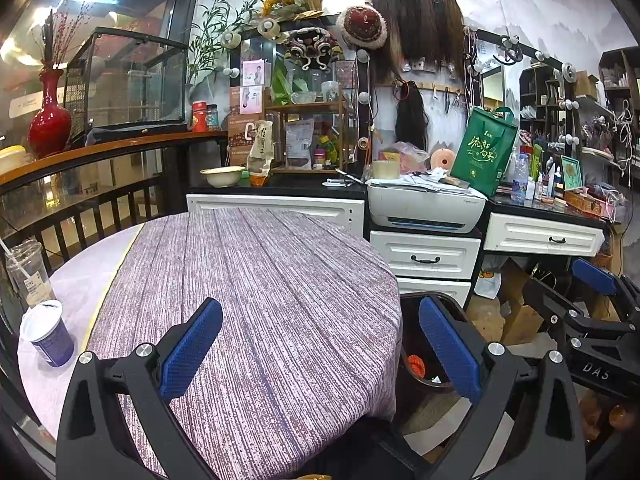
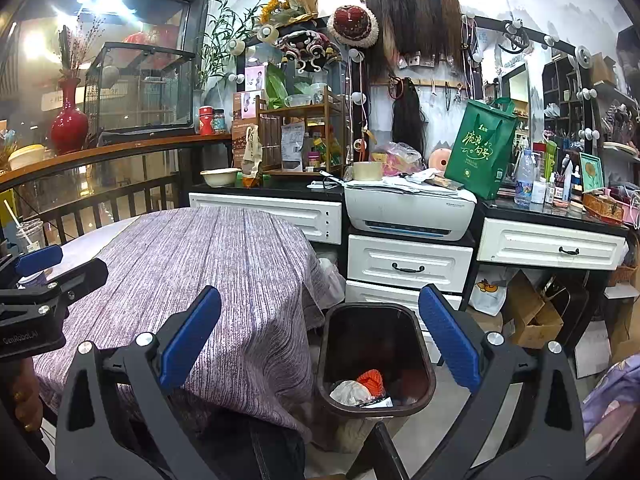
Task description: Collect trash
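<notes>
Far left on the table: clear cup with straw, dregs inside; beside it a white-and-blue cup, contents not visible. Left gripper spread wide, empty. Right gripper likewise released, above the bin. Bin holds orange scrap and white crumpled wad; bottom dark, unreadable.

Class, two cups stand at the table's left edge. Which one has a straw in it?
The clear plastic cup, farther back at the table edge. A white straw leans out of it; the nearer blue and white paper cup has none.
</notes>
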`<state>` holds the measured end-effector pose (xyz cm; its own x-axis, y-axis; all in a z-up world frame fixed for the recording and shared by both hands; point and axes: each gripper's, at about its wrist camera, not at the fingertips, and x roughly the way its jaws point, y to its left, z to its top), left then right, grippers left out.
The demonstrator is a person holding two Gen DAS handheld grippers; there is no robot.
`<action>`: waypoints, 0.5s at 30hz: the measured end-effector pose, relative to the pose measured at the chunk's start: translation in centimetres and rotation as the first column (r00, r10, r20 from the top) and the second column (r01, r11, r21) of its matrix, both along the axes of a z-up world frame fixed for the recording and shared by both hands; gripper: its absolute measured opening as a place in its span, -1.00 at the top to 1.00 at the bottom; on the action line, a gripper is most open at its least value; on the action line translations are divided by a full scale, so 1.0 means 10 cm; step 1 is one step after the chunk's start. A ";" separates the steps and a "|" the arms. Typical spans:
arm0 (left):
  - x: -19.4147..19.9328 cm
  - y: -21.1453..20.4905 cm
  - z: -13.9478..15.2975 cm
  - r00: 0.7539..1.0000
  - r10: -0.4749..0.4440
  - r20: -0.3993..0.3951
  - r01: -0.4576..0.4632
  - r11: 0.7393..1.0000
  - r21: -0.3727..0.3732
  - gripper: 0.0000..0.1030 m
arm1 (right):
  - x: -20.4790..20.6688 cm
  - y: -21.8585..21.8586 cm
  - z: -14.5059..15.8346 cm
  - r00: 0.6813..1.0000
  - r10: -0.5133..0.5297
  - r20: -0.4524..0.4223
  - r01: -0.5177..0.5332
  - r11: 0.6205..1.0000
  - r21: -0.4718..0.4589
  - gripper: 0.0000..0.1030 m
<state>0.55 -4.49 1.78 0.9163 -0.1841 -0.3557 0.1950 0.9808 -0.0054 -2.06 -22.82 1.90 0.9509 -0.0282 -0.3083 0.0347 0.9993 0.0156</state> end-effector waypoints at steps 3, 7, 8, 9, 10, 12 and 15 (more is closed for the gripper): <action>0.00 0.00 0.00 1.000 0.000 -0.001 0.000 1.000 0.000 -0.89 | -0.01 0.01 -0.01 1.000 0.000 0.000 0.000 1.000 0.000 -0.89; 0.00 0.01 0.00 1.000 0.000 -0.002 0.000 1.000 0.000 -0.89 | -0.01 0.00 0.00 1.000 0.001 -0.001 -0.001 1.000 0.000 -0.89; 0.00 0.01 0.00 1.000 0.000 -0.002 0.000 1.000 -0.001 -0.89 | 0.00 -0.01 0.00 1.000 0.001 -0.001 -0.001 1.000 0.000 -0.89; 0.00 0.01 0.00 1.000 0.000 -0.001 0.000 1.000 -0.001 -0.89 | 0.00 -0.01 0.00 1.000 0.001 -0.001 -0.001 1.000 0.000 -0.89; 0.00 0.01 0.00 1.000 0.000 -0.001 0.000 1.000 0.000 -0.89 | -0.01 0.00 -0.01 1.000 0.000 -0.001 0.000 1.000 0.000 -0.89; 0.01 0.01 0.00 1.000 0.000 -0.003 0.000 1.000 0.000 -0.89 | -0.01 0.00 -0.01 1.000 0.001 -0.003 -0.001 1.000 0.001 -0.89; 0.01 0.01 0.01 1.000 -0.001 -0.003 0.001 1.000 -0.001 -0.89 | -0.01 0.00 -0.03 1.000 0.001 -0.003 -0.001 1.000 0.000 -0.89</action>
<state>0.63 -4.37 1.85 0.9152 -0.1850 -0.3579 0.1957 0.9806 -0.0064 -2.16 -22.81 1.64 0.9500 -0.0268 -0.3111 0.0333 0.9993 0.0155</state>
